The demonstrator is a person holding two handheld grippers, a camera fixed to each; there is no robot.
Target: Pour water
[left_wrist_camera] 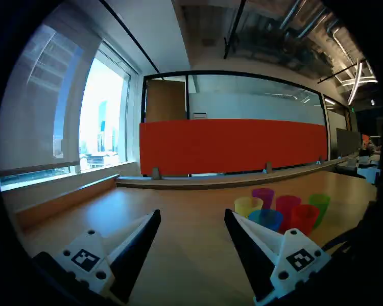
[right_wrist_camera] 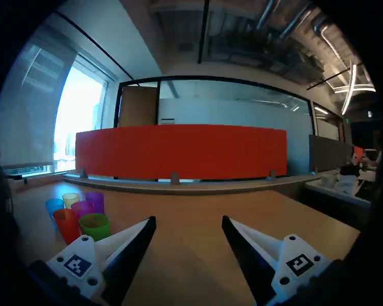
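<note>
my left gripper [left_wrist_camera: 192,214] and right gripper [right_wrist_camera: 189,219] both gape empty above the pale wooden table [left_wrist_camera: 191,191]; the cluster of upright coloured translucent plastic cups [left_wrist_camera: 287,205] [right_wrist_camera: 82,209] stands ahead between them, right of my left, left of my right; neither looks clearly nearer.

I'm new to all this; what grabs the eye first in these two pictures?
A long red screen runs along the far edge of the wooden table. A huddle of bright plastic cups stands on the table, to the right of the left claw and to the left of the right claw. Both claws gape open near the camera, with nothing between their dark fingers.
</note>
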